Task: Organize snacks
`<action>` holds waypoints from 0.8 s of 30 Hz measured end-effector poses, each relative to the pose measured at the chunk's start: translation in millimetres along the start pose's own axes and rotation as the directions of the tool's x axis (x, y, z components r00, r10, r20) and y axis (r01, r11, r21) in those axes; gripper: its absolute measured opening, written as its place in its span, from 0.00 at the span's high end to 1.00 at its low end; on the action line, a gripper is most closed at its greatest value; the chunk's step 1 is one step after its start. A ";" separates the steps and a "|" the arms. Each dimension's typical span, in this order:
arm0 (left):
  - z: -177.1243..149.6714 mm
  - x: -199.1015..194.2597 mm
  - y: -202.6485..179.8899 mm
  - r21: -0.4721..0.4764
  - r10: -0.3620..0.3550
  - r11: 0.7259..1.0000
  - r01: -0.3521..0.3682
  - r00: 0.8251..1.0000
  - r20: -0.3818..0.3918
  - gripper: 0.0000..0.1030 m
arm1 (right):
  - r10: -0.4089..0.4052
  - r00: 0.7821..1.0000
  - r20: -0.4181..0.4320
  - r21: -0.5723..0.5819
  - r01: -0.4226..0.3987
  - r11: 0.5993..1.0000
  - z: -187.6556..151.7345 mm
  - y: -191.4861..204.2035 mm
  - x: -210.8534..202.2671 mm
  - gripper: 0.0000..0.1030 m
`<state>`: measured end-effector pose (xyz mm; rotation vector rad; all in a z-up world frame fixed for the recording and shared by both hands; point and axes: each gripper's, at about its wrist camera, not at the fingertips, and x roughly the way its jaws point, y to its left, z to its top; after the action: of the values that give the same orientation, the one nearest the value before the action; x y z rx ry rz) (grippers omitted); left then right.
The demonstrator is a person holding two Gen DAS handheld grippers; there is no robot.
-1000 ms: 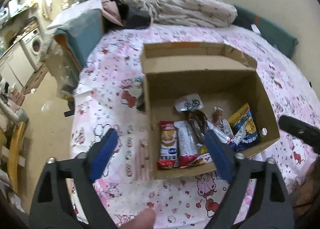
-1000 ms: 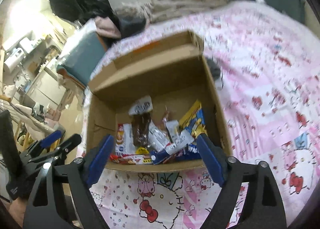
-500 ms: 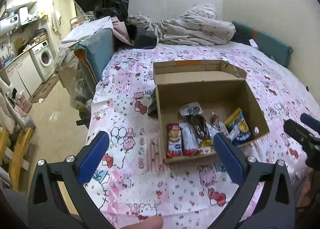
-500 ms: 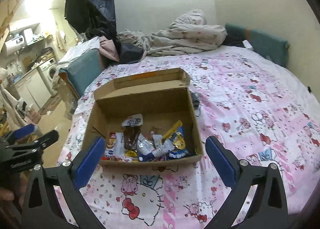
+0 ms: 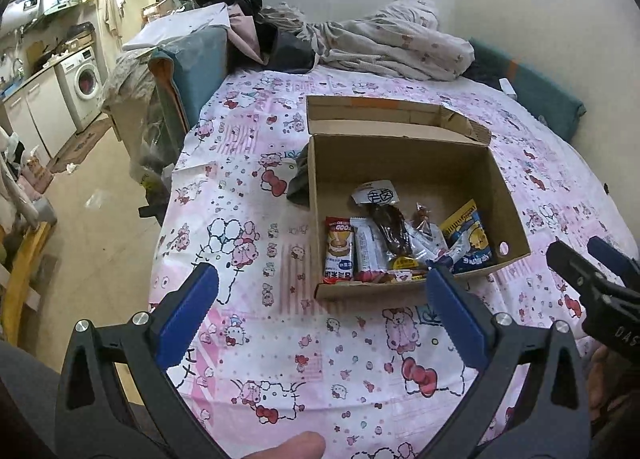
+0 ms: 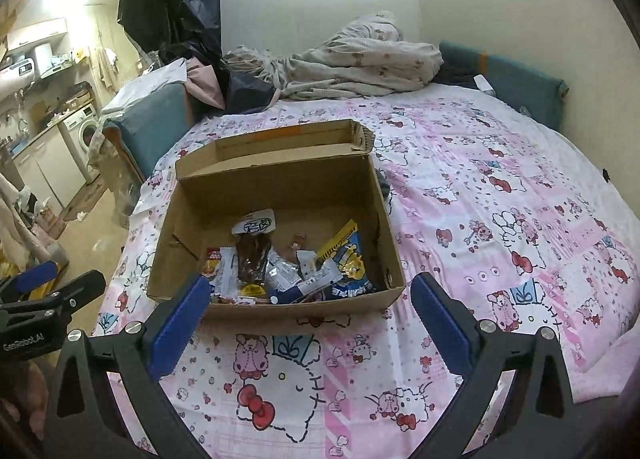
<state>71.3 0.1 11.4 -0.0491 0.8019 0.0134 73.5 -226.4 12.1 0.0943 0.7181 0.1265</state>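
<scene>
A pink cartoon-print bedsheet fills most of both views, and an open cardboard box sits on it at centre frame. Inside, toward the box's near wall, lies a heap of snacks: a blue-and-yellow bag on the right, a dark brown packet in the middle, a red-and-white wrapper on the left. No snack shows loose on the sheet, so the gathering looks largely done; any sorting inside the box appears left to do. The left gripper and the right gripper hang at lower frame, fingers spread wide and holding nothing. The snacks lie above and beyond both sets of fingertips, apart from them.
</scene>
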 end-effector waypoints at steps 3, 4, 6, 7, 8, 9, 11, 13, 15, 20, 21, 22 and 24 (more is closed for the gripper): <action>0.7 -0.3 0.0 -0.006 -0.016 1.000 0.016 1.000 -0.005 0.00 | -0.005 1.000 -0.005 -0.002 0.005 1.000 -0.6 0.4 1.3 0.01; 0.9 -0.5 -0.4 -0.007 -0.017 1.000 0.017 1.000 -0.005 0.00 | -0.003 1.000 -0.009 0.001 0.003 1.000 -0.9 0.5 2.1 0.01; 0.7 -1.4 -0.8 -0.005 -0.019 1.000 0.019 1.000 0.000 0.01 | -0.003 1.000 -0.013 0.004 0.003 1.000 -1.1 0.1 3.6 0.01; 0.8 -1.7 -1.1 -0.002 -0.019 1.000 0.019 1.000 0.001 0.01 | -0.003 1.000 -0.013 0.004 0.003 1.000 -1.3 0.2 3.5 0.01; 1.0 -1.8 -1.3 -0.001 -0.018 1.000 0.018 1.000 0.001 0.01 | -0.004 1.000 -0.012 0.000 0.004 1.000 -1.2 1.0 3.5 0.01; 1.0 -1.8 -1.4 -0.002 -0.016 1.000 0.016 1.000 0.001 0.01 | -0.005 1.000 -0.013 0.000 0.005 1.000 -1.5 0.3 3.5 0.01; 1.1 -2.2 -1.3 -0.006 -0.015 1.000 0.015 1.000 -0.001 0.01 | 0.001 1.000 -0.013 -0.001 -0.001 1.000 -1.7 0.2 3.3 0.01; 1.3 -2.5 -0.6 -0.009 -0.018 1.000 0.017 1.000 -0.002 0.01 | 0.002 1.000 -0.013 -0.003 -0.002 1.000 -1.8 0.7 2.9 0.01; 1.4 -2.4 -0.7 -0.007 -0.016 1.000 0.016 1.000 0.001 0.01 | 0.004 1.000 -0.014 -0.002 -0.004 1.000 -1.9 0.8 3.0 0.01; 1.9 -2.5 0.1 -0.007 -0.014 1.000 0.014 1.000 0.002 0.01 | 0.005 1.000 -0.015 -0.002 -0.005 1.000 -1.8 1.0 2.6 0.01; 2.0 -2.5 0.1 -0.007 -0.014 1.000 0.014 1.000 0.002 0.00 | 0.004 1.000 -0.014 -0.002 -0.004 1.000 -1.8 1.1 2.8 0.01; 2.3 -2.7 0.1 -0.006 -0.015 1.000 0.015 1.000 0.001 0.01 | 0.004 1.000 -0.016 -0.003 -0.004 1.000 -1.8 1.2 3.1 0.01; 1.8 -2.6 0.0 -0.007 -0.015 1.000 0.015 1.000 0.002 0.00 | 0.004 1.000 -0.018 -0.001 -0.004 1.000 -1.4 1.7 3.4 0.01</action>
<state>70.8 0.2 14.5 -0.0620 0.7993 0.0025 75.0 -224.2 9.1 0.0937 0.7359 0.1319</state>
